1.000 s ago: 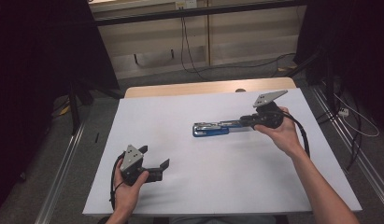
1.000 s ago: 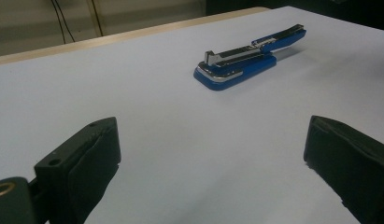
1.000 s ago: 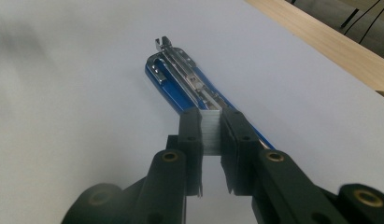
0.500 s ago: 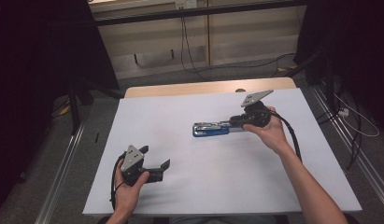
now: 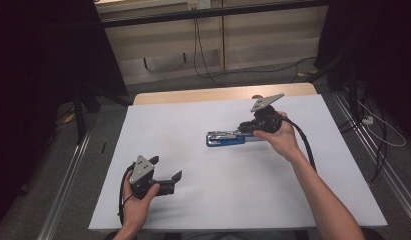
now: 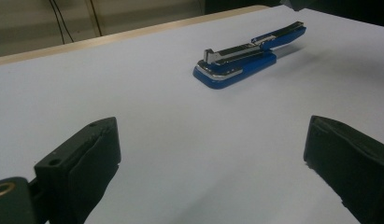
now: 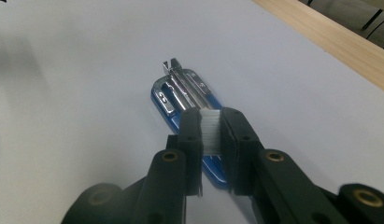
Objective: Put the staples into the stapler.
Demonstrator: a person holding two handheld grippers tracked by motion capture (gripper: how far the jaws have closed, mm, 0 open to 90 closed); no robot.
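A blue stapler [image 5: 225, 138] lies opened on the white table top [image 5: 203, 200], its metal staple channel [image 7: 180, 86] exposed and pointing left in the high view. My right gripper [image 5: 245, 128] hovers over the stapler's right end, shut on a silvery strip of staples [image 7: 211, 133] held between its pads [image 7: 192, 128]. My left gripper [image 5: 174, 180] rests near the front left of the table, held in a hand, jaws wide apart with nothing between them. In the left gripper view the stapler [image 6: 236, 60] lies well beyond my left gripper [image 6: 212, 140].
A bare wooden strip of the table [image 5: 193, 95] runs along the far edge. Cables [image 5: 203, 55] trail across the floor behind it, and a dark curtain [image 5: 43, 75] hangs at the left. White surface lies between the two grippers.
My right gripper has moved a little to the left with the staple strip, closer over the stapler's rear end. The left gripper and the stapler have stayed put.
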